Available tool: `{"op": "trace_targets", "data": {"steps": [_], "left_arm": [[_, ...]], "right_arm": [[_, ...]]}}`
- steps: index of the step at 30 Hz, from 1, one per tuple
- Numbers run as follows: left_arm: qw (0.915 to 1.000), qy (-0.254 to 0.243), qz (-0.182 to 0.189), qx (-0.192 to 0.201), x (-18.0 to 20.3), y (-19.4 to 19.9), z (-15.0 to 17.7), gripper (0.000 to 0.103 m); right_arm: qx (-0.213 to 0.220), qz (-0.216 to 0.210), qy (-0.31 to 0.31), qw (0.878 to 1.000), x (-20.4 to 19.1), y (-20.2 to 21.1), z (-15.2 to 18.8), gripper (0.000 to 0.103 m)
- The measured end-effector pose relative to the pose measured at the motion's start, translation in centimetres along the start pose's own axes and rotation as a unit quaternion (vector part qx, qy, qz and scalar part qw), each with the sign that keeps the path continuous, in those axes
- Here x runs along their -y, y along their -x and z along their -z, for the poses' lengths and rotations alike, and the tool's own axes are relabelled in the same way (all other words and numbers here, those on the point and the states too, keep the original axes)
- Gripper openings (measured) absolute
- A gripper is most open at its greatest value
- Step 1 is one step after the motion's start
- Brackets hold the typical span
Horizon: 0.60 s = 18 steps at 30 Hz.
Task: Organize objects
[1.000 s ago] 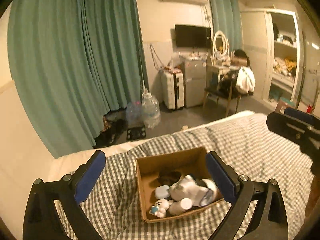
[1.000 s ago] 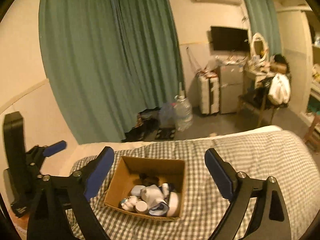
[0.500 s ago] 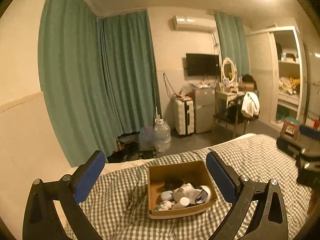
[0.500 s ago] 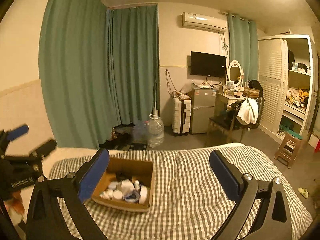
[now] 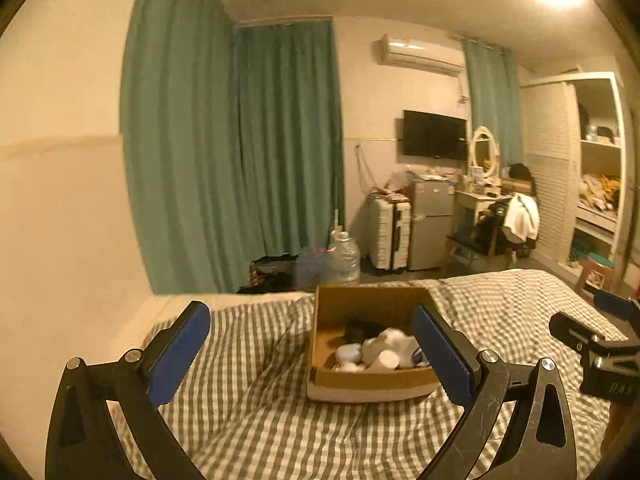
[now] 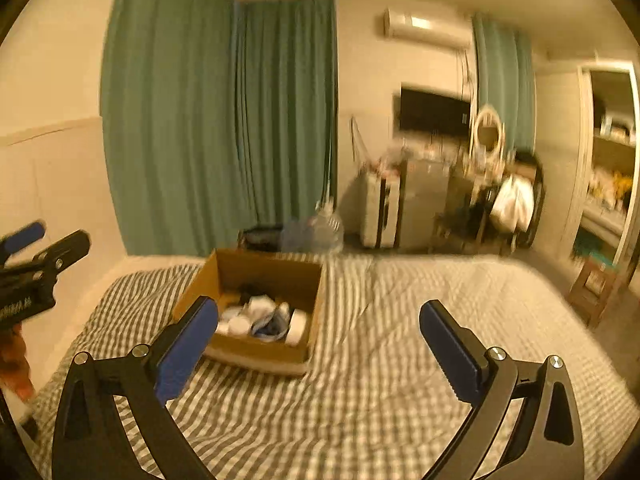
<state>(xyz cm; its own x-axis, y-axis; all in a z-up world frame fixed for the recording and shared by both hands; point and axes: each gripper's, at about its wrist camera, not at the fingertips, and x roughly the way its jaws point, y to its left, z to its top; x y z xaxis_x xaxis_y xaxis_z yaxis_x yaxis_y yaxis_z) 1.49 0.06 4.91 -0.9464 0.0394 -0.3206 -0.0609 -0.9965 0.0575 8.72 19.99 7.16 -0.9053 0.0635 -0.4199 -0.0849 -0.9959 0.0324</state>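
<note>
Low at the frame's center sits your cardboard box (image 5: 372, 376) on the soft checkered bedding (image 5: 256, 412); with both the left gripper (image 5: 308, 354) and the right gripper (image 6: 318, 340) spread wide and empty, a careless reach could tip it.

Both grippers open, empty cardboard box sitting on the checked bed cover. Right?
Not empty. The left wrist view shows the cardboard box holding small white items and something dark. Both the left gripper and right gripper are open, box on the checked bed cover.

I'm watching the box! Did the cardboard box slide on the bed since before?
Cannot tell. The cardboard box looks the same way placed on the checked blanket beside the curtains; only the cameras shifted.
</note>
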Motion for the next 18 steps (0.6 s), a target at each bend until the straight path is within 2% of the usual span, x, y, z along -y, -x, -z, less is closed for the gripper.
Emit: {"op": "trace_targets", "data": {"steps": [3,5,9,11,18], "left_arm": [[0.9995,-0.018,-0.009,-0.023,0.7,-1.9,2.3,0.103],[0.9991,-0.022,-0.012,-0.035,1.0,-2.9,3.5,0.103],[0.9980,0.006,-0.004,-0.062,1.1,-4.4,5.2,0.103],[0.9973,0.003,0.001,-0.073,1.5,-5.1,5.8,0.103],[0.9971,-0.023,-0.015,-0.071,2.7,-5.9,7.1,0.103]], "right_arm": [[-0.011,-0.008,-0.015,1.000,0.1,-1.9,1.4,0.101],[-0.015,0.001,-0.007,1.000,-0.2,-2.9,2.4,0.101],[-0.042,0.032,0.018,0.998,-1.0,-4.9,4.1,0.101],[-0.048,0.037,0.021,0.998,-1.3,-5.7,4.8,0.101],[-0.052,0.037,0.012,0.998,-1.3,-7.4,6.8,0.101]]}}
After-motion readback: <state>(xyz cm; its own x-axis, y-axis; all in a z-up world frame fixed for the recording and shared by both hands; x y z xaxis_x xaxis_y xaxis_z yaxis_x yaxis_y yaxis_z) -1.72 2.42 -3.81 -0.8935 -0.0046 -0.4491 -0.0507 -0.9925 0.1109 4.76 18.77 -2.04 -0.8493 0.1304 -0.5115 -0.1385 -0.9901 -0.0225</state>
